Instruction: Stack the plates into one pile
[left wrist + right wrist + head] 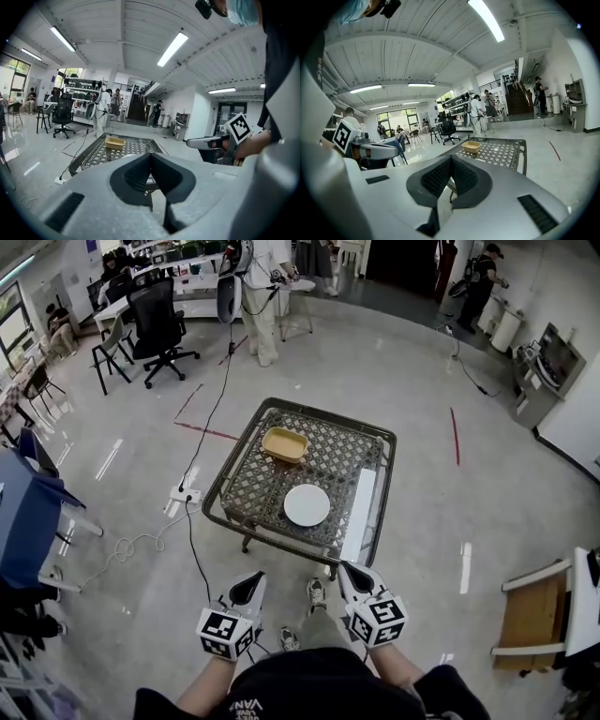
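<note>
A round white plate [307,504] lies near the front edge of a low metal lattice table [249,486]. A tan rectangular dish [284,443] sits apart from it at the table's back left. Both also face the gripper views, where only the dish [115,142] [471,146] is plain to see. My left gripper [254,579] and right gripper [348,571] hover side by side in front of the table, short of its edge, both shut with nothing between the jaws [151,157] [451,161]. Each gripper appears in the other's view [206,142] [379,151].
A long white board [359,514] lies along the table's right side. A power strip with cables [183,495] is on the floor to the left. A black office chair [157,324] and people stand far back. A wooden seat [532,617] is at the right, blue furniture [23,521] at the left.
</note>
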### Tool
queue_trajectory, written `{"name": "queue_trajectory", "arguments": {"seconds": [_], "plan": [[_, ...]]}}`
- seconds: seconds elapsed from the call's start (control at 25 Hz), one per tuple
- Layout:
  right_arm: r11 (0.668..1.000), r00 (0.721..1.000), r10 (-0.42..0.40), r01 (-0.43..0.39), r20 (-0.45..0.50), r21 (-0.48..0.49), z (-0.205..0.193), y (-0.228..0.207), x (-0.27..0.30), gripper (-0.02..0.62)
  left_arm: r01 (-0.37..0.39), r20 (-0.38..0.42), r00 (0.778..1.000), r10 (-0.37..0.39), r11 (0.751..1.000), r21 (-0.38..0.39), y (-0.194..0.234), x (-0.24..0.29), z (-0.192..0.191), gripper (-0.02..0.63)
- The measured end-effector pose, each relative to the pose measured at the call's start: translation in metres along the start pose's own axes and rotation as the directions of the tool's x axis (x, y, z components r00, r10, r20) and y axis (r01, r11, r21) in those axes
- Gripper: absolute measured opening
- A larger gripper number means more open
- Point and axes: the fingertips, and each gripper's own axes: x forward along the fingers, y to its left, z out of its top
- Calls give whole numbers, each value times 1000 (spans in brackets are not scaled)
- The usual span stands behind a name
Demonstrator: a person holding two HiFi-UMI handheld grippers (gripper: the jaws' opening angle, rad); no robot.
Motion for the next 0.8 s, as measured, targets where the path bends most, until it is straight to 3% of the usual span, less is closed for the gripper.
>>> {"name": "queue_trajectory", "arguments": {"seconds": [0.8], "plan": [[1000,1000,-1,1,0,-18,-10,26,-9,2,-17,-2,1000,17,1000,13,3,-30,-15,20]]}}
